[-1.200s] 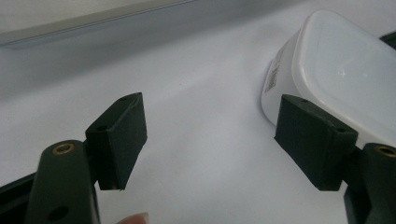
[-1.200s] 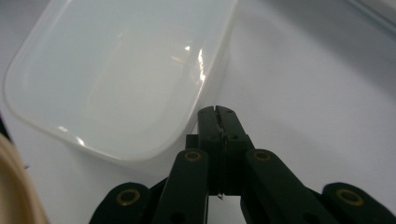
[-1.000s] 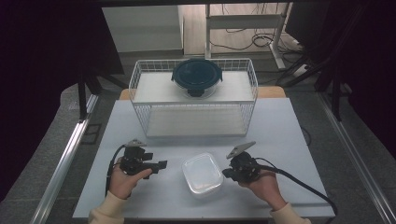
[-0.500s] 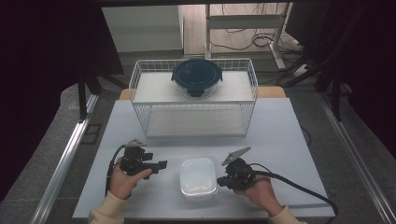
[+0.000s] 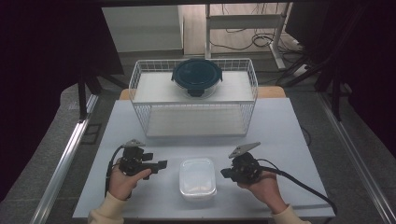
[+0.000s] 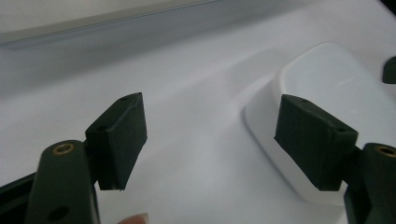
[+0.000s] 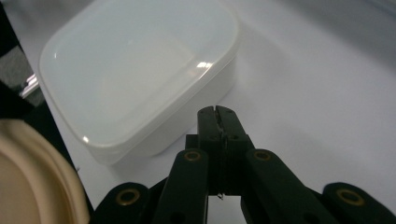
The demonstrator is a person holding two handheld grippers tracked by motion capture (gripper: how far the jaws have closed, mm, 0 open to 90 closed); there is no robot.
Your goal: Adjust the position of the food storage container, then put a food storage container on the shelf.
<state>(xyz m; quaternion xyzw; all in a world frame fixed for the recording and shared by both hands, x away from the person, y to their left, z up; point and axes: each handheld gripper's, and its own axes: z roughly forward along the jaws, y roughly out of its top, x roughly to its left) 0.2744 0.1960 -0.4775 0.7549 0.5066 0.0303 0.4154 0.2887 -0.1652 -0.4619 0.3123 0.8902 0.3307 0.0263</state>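
Box (image 5: pixel 198 178) btw. both grippers.

A white table (image 5: pixel 289 140) stands on grey floor (image 5: pixel 60 116), dark curtains (image 5: pixel 42 56) on both sides.

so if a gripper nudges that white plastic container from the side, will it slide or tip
Probably slide: the white plastic container sits low and wide on the smooth table. It looks thin-walled, so likely light. Its glossy lid may be slippery.

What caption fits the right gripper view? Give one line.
Right gripper, jaws nearly shut and holding nothing, beside a white lidded tub on the table.
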